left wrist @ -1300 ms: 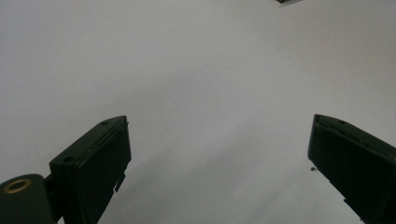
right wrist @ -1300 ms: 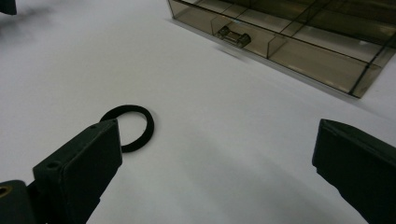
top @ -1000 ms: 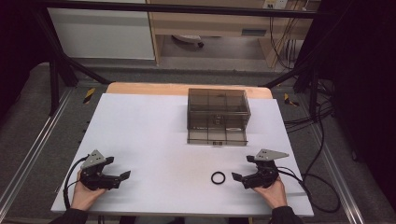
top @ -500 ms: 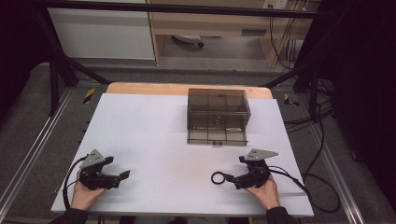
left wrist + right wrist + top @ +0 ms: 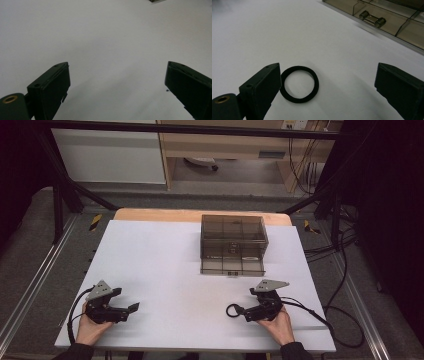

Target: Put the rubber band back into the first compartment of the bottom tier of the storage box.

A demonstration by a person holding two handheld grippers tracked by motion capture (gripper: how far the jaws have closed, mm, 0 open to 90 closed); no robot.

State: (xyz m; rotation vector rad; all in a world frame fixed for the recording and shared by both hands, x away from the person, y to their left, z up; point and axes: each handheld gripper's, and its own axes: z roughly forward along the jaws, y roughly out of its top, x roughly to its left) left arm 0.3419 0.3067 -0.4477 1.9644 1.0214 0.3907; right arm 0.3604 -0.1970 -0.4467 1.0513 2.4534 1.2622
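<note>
Black ring (image 5: 299,84): flat, thin-walled, matte, looks like rubber, round with a wide clear centre. It lies flat on the bench (image 5: 165,255) near the front edge, right of centre, well apart from the box.

Bench top: smooth, matte white sheet, with a strip of bare pale wood showing at the far edge.

Right tool (image 5: 239,310): black, blocky jaws with flat inner faces, a grey three-cornered plate on top, a black cable trailing to the right. The jaws are spread wide and have just been closing a little. In the right gripper view the ring sits between them, just against the left jaw and well short of the other; it is not pinched.

Left tool (image 5: 131,308): same build, resting at the front left of the bench with its jaws spread and only bare bench between them.

Box (image 5: 233,245): smoky, translucent brown plastic, rectangular, split by thin walls into compartments, standing at the far middle of the bench. One near compartment holds a small metal cylinder (image 5: 372,19) with darker end caps, lying on its side. The contents of the other compartments cannot be made out.
</note>
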